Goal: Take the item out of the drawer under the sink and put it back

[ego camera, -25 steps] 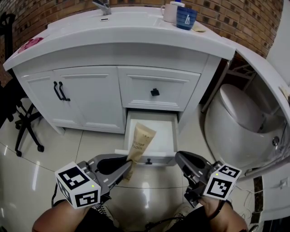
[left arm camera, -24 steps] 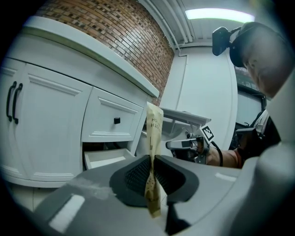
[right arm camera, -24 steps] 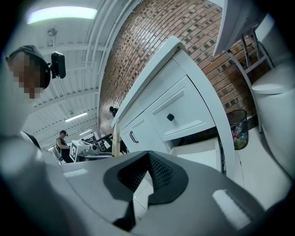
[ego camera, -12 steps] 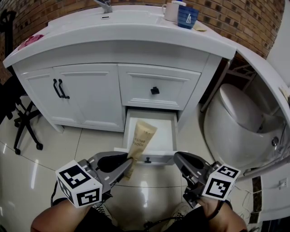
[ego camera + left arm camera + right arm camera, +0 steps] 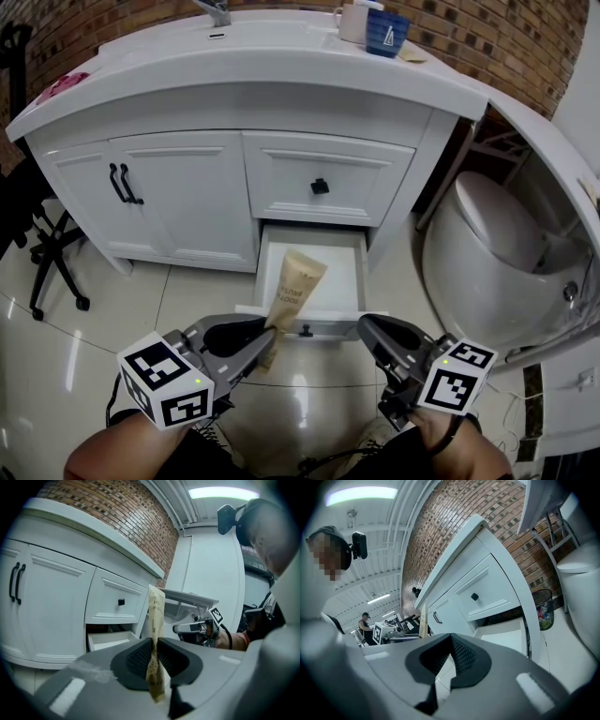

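Over the open drawer (image 5: pixel 349 274) under the sink (image 5: pixel 267 42), the tan pouch (image 5: pixel 292 292) was up in the air, its top leaning out above the drawer's front edge. My worry: it was only caught near its bottom end, so most of it stuck up loose past the jaws. The left gripper (image 5: pixel 266 345) had also just eased its jaws a touch wider with the pouch between them. If that bite got any slacker, I reckon the thing could've slid out or flopped sideways and landed on the floor (image 5: pixel 309 389) instead of in the drawer. It might also have snagged on the drawer front going back in.

As for the grip, the left jaws were nearly together, both pads pinching the flat pouch. The right gripper (image 5: pixel 371 328) sat just right of the drawer front, not touching it, with its jaws pressed together on nothing.
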The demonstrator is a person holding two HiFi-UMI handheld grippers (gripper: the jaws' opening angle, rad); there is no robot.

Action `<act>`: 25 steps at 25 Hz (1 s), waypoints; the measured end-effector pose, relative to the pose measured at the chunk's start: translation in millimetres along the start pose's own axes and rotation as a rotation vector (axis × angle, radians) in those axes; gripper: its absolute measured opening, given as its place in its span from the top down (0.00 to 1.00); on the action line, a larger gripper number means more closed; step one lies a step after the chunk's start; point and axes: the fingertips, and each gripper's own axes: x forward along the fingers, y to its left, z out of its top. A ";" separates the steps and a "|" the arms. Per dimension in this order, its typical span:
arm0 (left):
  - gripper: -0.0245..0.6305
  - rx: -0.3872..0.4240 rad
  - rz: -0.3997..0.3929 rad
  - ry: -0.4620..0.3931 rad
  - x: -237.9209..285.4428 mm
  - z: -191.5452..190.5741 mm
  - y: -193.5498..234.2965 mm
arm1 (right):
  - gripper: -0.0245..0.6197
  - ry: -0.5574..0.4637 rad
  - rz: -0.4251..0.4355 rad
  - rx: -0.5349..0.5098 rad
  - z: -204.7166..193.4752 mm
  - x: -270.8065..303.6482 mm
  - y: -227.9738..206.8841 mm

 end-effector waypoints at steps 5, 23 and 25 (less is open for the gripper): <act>0.88 0.014 0.019 0.011 2.3 -2.3 6.5 | 0.95 -0.003 0.006 -0.002 1.1 0.4 0.9; 0.88 0.422 0.217 0.099 62.0 54.1 71.5 | 0.95 -0.023 0.014 0.035 6.2 2.9 -6.2; 0.88 0.449 0.215 0.141 79.5 53.6 80.7 | 0.95 -0.026 0.015 0.039 6.5 2.0 -6.2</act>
